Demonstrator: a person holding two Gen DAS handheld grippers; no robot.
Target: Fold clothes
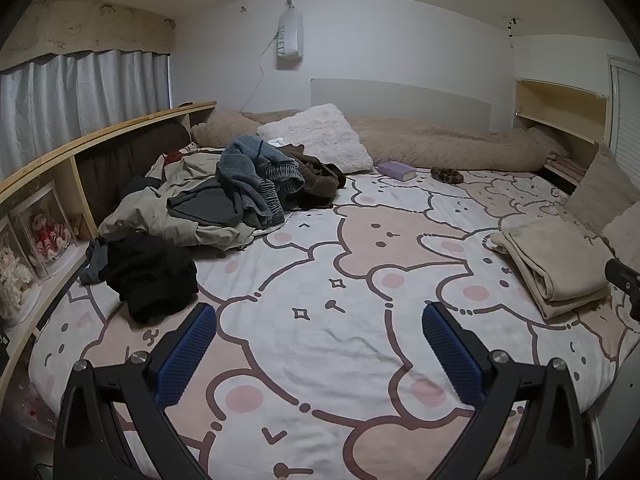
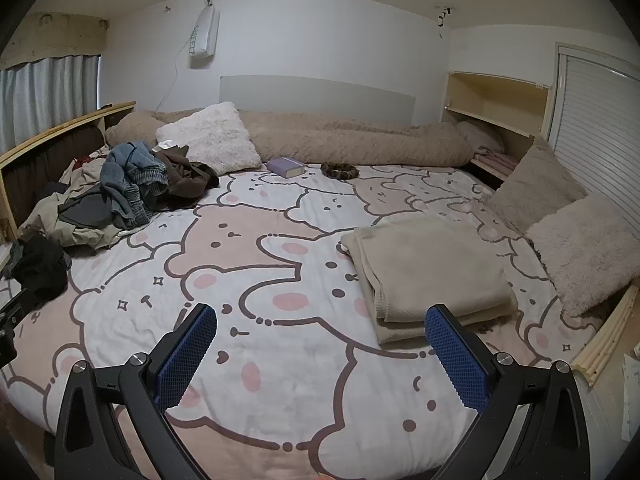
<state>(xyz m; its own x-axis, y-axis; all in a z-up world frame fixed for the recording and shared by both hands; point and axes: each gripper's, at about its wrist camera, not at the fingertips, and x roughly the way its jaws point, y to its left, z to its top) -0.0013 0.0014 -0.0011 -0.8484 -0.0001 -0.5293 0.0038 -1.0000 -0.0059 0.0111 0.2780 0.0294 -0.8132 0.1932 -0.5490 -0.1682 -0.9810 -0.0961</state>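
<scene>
Currently both grippers, left (image 1: 319,350) and right (image 2: 321,351), hover jaws spread, empty. Folded beige garment (image 2: 428,268) lies bed-right; unfolded pile (image 1: 224,192) bed-left. Likely between garments; next presumably from pile.

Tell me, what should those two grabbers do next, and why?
Probably reach the left gripper toward the black garment, the nearest loose piece. Both grippers are open and empty above the bed. One beige item already lies folded on the right, while the pile on the left is still crumpled.
</scene>
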